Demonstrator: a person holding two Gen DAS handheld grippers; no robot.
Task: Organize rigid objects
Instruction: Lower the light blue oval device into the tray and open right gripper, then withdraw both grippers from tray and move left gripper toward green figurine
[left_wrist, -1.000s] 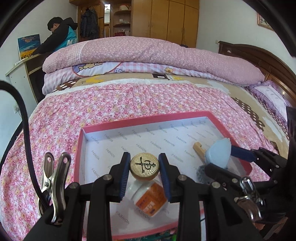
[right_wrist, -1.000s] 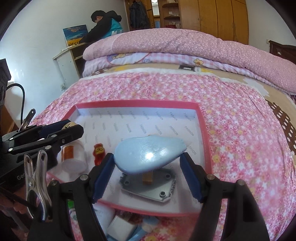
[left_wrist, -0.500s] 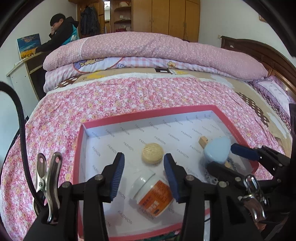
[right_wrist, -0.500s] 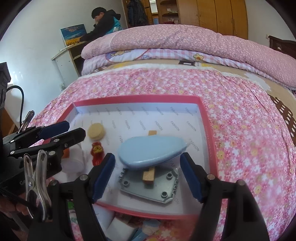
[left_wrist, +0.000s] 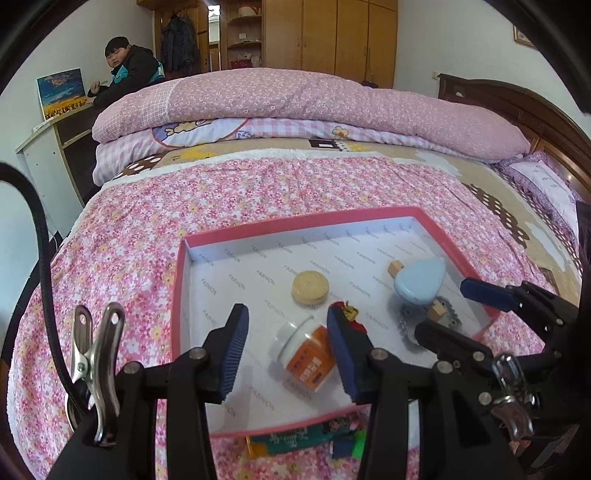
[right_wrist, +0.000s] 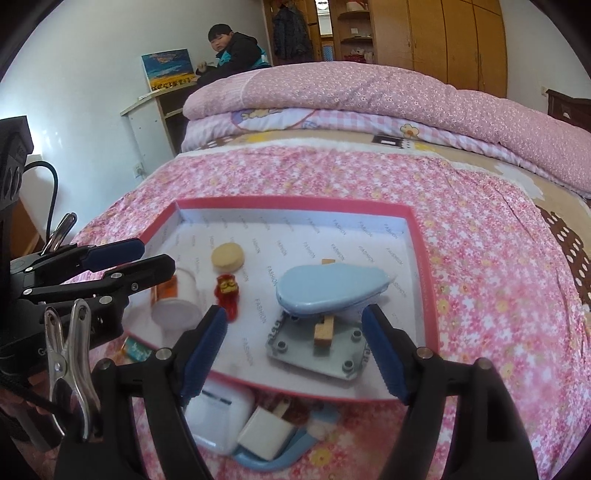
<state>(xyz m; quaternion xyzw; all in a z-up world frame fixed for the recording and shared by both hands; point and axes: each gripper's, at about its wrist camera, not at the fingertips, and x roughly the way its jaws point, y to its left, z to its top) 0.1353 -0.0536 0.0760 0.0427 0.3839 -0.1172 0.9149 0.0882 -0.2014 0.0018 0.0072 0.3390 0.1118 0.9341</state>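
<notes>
A pink-rimmed box lid (left_wrist: 295, 227) (right_wrist: 295, 204) lies on the flowered bedspread. In it lie a round tan game piece (left_wrist: 309, 287) (right_wrist: 227, 255), a white pill bottle with an orange label (left_wrist: 304, 354) (right_wrist: 173, 302), a small red figure (right_wrist: 228, 295), and a light blue teardrop-shaped case (left_wrist: 419, 281) (right_wrist: 328, 290) resting on a wooden piece (right_wrist: 324, 330) and a grey plate (right_wrist: 317, 350). My left gripper (left_wrist: 286, 349) is open and empty above the bottle. My right gripper (right_wrist: 295, 350) is open and empty, drawn back just in front of the blue case.
In front of the lid's near edge lie a white earbud case (right_wrist: 218, 417), a white charger block (right_wrist: 264, 430), a light blue item (right_wrist: 273, 459) and a green card (left_wrist: 295, 439). A rolled pink quilt (left_wrist: 295, 107) lies across the bed. A person (left_wrist: 129, 68) sits at a desk.
My left gripper let go of the round game piece into the lid and drew back. My right gripper opened wider, set the blue case down on the grey plate and drew back.
</notes>
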